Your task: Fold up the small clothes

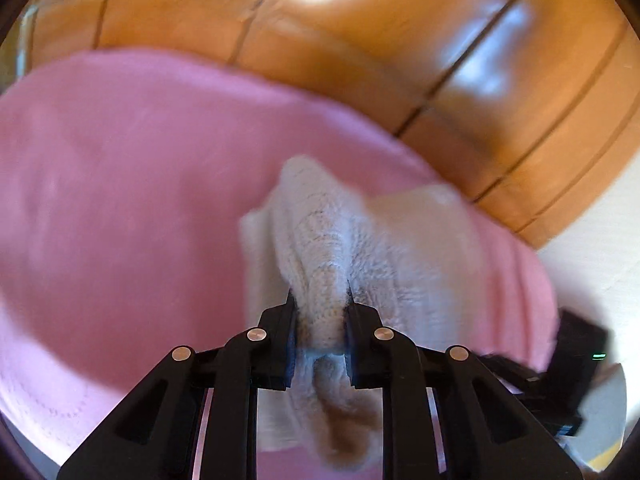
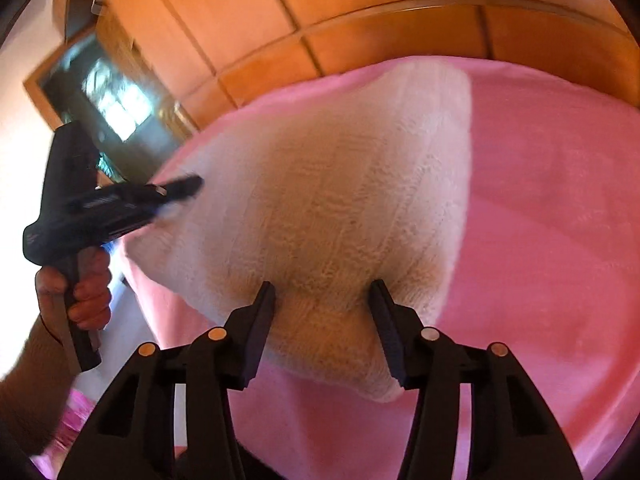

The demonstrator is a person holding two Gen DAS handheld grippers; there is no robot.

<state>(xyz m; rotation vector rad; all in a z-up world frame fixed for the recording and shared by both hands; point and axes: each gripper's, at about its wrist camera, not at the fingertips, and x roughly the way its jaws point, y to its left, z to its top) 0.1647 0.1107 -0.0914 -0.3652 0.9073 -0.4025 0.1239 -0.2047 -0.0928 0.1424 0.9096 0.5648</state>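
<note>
**Cream knit lifted by one corner, fold at risk**

While the left gripper (image 1: 320,304) has its fingers clamped on a bunched edge of the cream knit garment (image 2: 332,200), the right gripper (image 2: 322,300) sits with fingers spread wide, the cloth's near edge lying between them, ungrasped. The garment lies on the pink blanket (image 1: 120,200), toward 3 o'clock in the left wrist view. Judging from here, pulling with one grip only could drag or twist the knit, and the bunched hold may slip, leaving a skewed fold.
</note>
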